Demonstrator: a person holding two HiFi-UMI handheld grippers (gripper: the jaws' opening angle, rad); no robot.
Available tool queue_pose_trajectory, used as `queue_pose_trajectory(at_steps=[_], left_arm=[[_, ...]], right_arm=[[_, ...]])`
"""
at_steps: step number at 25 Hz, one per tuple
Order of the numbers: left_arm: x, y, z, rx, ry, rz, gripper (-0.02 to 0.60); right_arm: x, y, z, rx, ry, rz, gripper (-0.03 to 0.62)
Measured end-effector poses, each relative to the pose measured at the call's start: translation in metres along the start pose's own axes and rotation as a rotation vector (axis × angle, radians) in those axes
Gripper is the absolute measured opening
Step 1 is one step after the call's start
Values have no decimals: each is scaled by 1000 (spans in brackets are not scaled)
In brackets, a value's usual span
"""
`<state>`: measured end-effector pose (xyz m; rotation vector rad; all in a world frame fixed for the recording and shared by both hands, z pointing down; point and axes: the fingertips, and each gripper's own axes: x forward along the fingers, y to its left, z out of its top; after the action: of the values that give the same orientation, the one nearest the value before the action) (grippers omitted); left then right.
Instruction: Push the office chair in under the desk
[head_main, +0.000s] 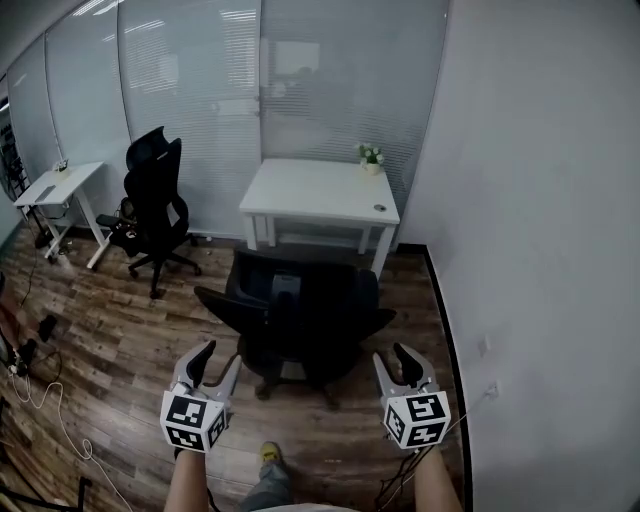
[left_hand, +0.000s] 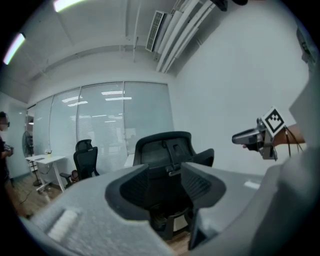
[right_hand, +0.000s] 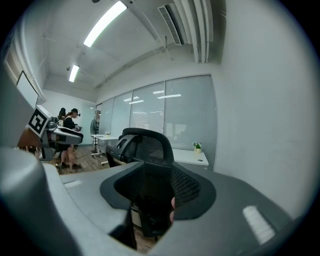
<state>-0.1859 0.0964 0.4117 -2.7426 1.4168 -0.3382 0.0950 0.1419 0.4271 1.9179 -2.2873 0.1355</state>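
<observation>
**A:** Taking the head view first, where is the office chair (head_main: 300, 320) standing?

**B:** It is sitting on the wood floor (head_main: 110, 345) in front of the white table (head_main: 310, 190), with its back toward the person. As far as I can judge, the seat is not tucked under the top yet.

**A:** And the tools?

**B:** The left tool (head_main: 218, 362) and the right tool (head_main: 397, 362) are hanging side by side behind the chair, near its back but apart from it. Neither one is touching it.

**A:** What is the left gripper view showing?

**B:** Its jaws are standing apart with nothing pinched between them. The chair's backrest is filling the gap, but farther off. A second chair (left_hand: 84, 159) is waiting over by the glass wall.

**A:** And the right gripper view?

**B:** It is much the same. The jaws are parted and gripping nothing, with the backrest looming just beyond them. The table edge and a small plant (right_hand: 198, 147) are showing past the chair.

**A:** So how far along is the job?

**B:** It looks like the approach is nearly over and the push itself is not begun. Both tools need to meet the backrest, and then the chair has to roll forward until the seat is sliding under the table.
</observation>
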Motion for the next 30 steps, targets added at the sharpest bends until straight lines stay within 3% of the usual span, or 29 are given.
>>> queue_pose_trajectory(at_steps=[6, 13, 21, 30], left_arm=[[50, 60, 13, 3, -3, -65, 195], [101, 101, 20, 25, 1, -173, 195], [133, 120, 13, 33, 8, -267, 195], [143, 121, 11, 63, 35, -301, 195]], right_arm=[[65, 16, 26, -8, 4, -15, 161], [115, 24, 40, -40, 23, -31, 161], [138, 27, 39, -41, 39, -86, 161], [151, 27, 37, -74, 62, -54, 161]])
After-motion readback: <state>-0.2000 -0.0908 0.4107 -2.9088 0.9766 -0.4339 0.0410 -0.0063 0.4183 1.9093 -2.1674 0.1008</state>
